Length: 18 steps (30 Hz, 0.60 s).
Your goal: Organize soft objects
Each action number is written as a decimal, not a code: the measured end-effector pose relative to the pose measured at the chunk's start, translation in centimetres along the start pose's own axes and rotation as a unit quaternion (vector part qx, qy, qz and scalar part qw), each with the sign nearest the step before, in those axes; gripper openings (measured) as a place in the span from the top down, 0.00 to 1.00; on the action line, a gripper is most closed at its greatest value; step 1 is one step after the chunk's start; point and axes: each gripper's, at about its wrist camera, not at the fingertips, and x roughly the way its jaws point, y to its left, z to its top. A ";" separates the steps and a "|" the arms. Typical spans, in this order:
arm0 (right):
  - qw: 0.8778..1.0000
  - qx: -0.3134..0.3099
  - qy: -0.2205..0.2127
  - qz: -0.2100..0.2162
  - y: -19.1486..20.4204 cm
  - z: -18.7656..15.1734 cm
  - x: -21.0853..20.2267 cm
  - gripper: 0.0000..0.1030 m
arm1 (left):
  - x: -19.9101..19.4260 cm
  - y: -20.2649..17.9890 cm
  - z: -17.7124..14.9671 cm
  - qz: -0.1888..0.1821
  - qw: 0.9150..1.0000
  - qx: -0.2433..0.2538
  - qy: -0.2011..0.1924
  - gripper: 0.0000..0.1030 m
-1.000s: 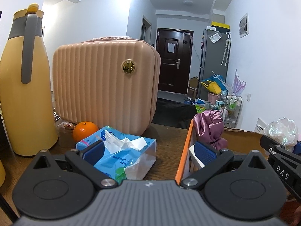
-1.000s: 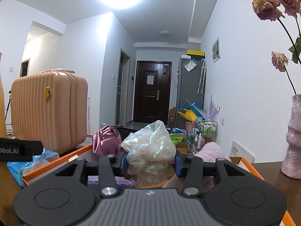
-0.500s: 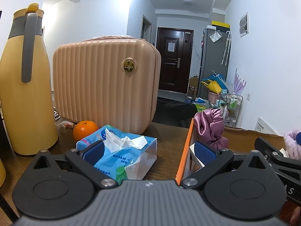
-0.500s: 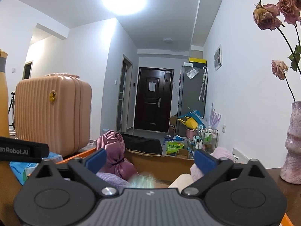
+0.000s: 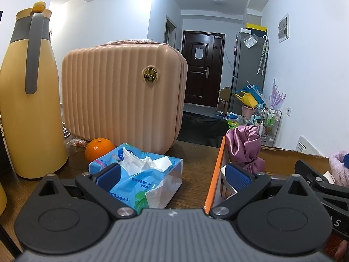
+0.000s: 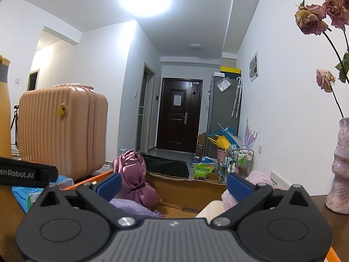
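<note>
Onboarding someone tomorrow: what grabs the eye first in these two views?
Probably the ribbed pink suitcase standing on the table behind a tissue pack and an orange, with a tall yellow jug at far left. Next, the pink satin bundle in the cardboard box, and dried roses at upper right.

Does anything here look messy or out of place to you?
Mildly. The tissue pack on the table has its top sheets pulled out and crumpled. The roses in the vase look dried and drooping. The box of soft things looks orderly, the purple satin bundle upright inside.
</note>
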 end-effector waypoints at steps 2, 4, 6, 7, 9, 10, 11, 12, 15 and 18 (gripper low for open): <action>1.000 0.001 -0.002 0.000 0.1 0.0 0.0 0.00 | 0.0 0.1 -0.1 0.000 1.000 -0.001 0.001 0.00; 1.000 0.001 -0.005 -0.002 0.1 0.0 -0.1 0.00 | 0.1 0.1 -0.2 0.001 1.000 -0.001 0.001 0.00; 1.000 0.000 -0.010 -0.005 0.1 0.0 -0.3 0.00 | 0.1 0.2 -0.2 0.001 1.000 -0.001 0.002 0.00; 1.000 0.000 -0.014 -0.006 0.1 0.0 -0.5 0.00 | 0.1 0.2 -0.2 0.001 1.000 -0.001 0.002 0.00; 1.000 -0.001 -0.019 -0.007 0.1 -0.1 -1.0 0.00 | 0.1 0.3 -0.2 0.001 1.000 -0.003 0.003 0.00; 1.000 -0.002 -0.020 -0.006 0.1 -0.1 -1.2 0.00 | 0.0 0.3 -0.2 0.001 1.000 -0.004 0.003 0.00; 1.000 -0.003 -0.022 -0.007 0.2 -0.1 -1.3 0.00 | 0.0 0.3 -0.2 0.002 1.000 -0.004 0.003 0.00; 1.000 -0.004 -0.024 -0.008 0.2 -0.1 -1.5 0.00 | 0.0 0.3 -0.2 0.002 1.000 -0.005 0.004 0.00; 0.999 -0.006 -0.031 -0.010 0.1 -0.3 -2.2 0.00 | -0.2 0.4 -0.2 0.003 1.000 -0.006 0.004 0.00; 0.999 -0.006 -0.037 -0.013 0.2 -0.3 -3.0 0.00 | -0.4 0.5 -0.3 0.003 1.000 -0.006 0.005 0.00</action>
